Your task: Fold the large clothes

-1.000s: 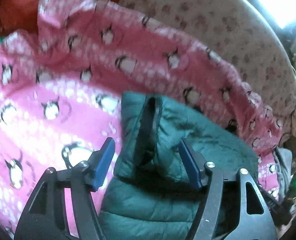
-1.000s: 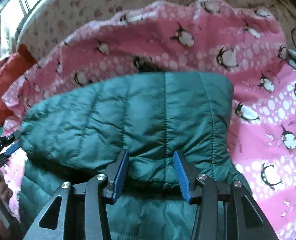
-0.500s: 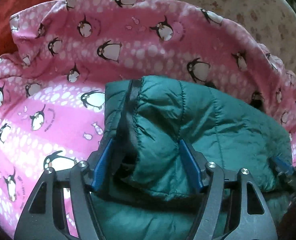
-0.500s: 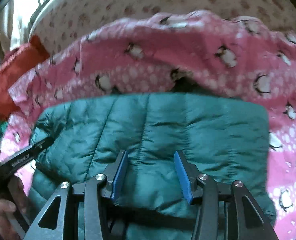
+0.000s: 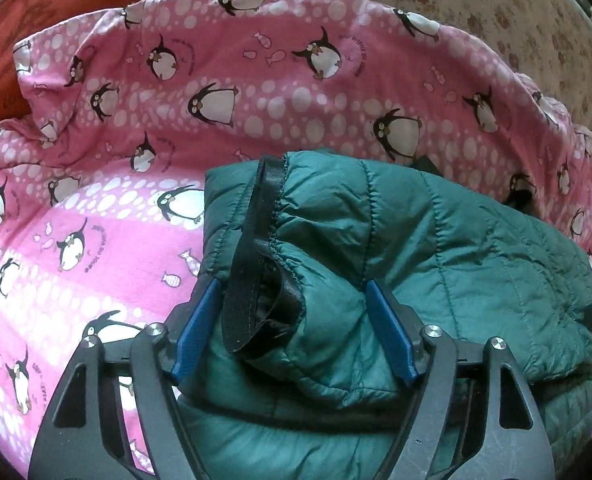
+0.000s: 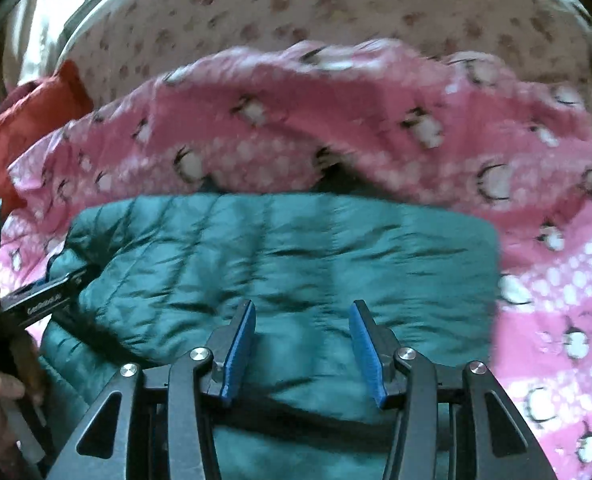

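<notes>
A green quilted jacket (image 5: 435, 248) lies folded over on itself in the lower middle of both views, resting on a pink penguin-print blanket (image 5: 256, 92) that wraps around it on the left, top and right. In the left wrist view, the left gripper (image 5: 296, 328) straddles a bunched fold of the jacket with its black zipper edge (image 5: 256, 264); its jaws are opening, the blue pads (image 5: 196, 332) standing close against the fabric on both sides without visibly pinching it. In the blurred right wrist view, the right gripper (image 6: 301, 352) hovers over the jacket's flat top layer with its jaws apart, nothing pinched between them. Beyond the blanket, a beige floral-print cover (image 5: 455, 4) fills the upper part of both frames, and an orange-red cloth (image 5: 36, 20) sits at the upper left. At the left edge of the right wrist view, the left gripper's black body and a hand (image 6: 0, 396) holding it crowd the jacket's corner.
</notes>
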